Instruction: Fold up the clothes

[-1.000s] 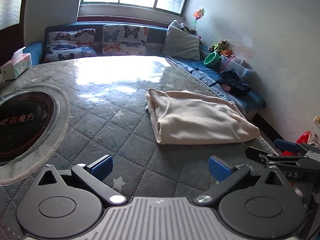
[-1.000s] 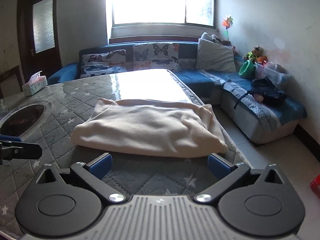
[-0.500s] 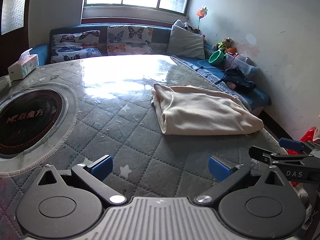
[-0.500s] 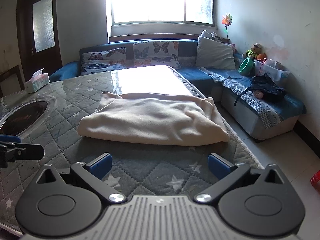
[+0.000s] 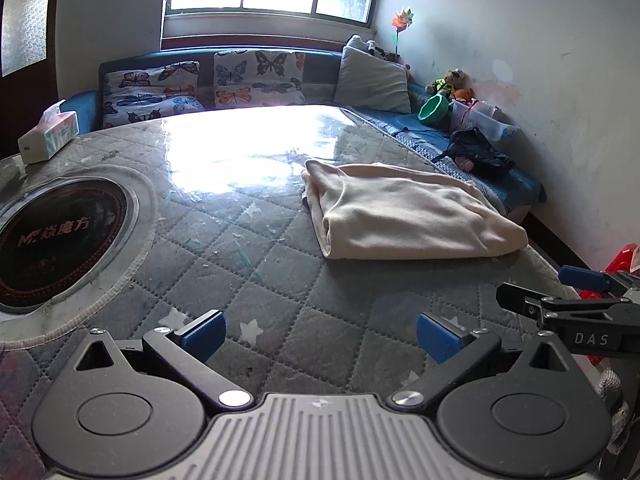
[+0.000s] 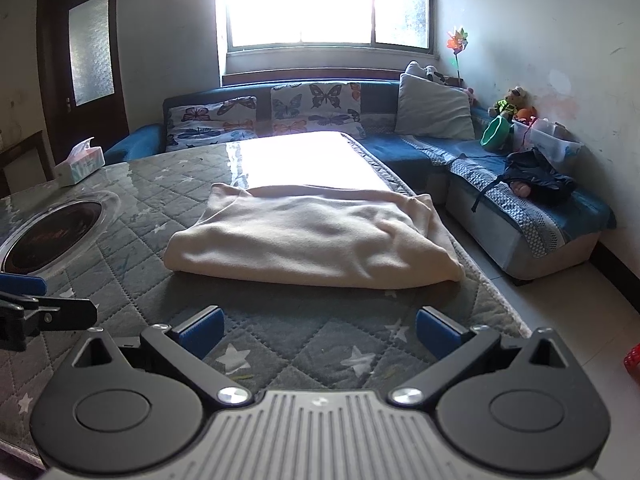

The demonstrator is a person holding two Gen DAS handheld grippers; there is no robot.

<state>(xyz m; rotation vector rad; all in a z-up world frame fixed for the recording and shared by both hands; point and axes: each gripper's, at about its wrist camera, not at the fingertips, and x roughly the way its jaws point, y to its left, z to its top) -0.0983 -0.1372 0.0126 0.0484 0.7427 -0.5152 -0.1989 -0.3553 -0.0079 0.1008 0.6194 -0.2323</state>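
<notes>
step: cream garment lies folded on bench | left tongs, right tongs spread, empty | next: likely stow or refold

We are in a home living room. At twelve o'clock a bright window sits above a blue corner sofa with butterfly-print cushions and a grey pillow. Along the sofa's arm at two o'clock we see a teddy bear, a green bowl and a clear storage box; a pinwheel stands against the white wall. At ten o'clock a tissue box rests on the quilted, glass-covered worktop, before a dark wooden door.
</notes>
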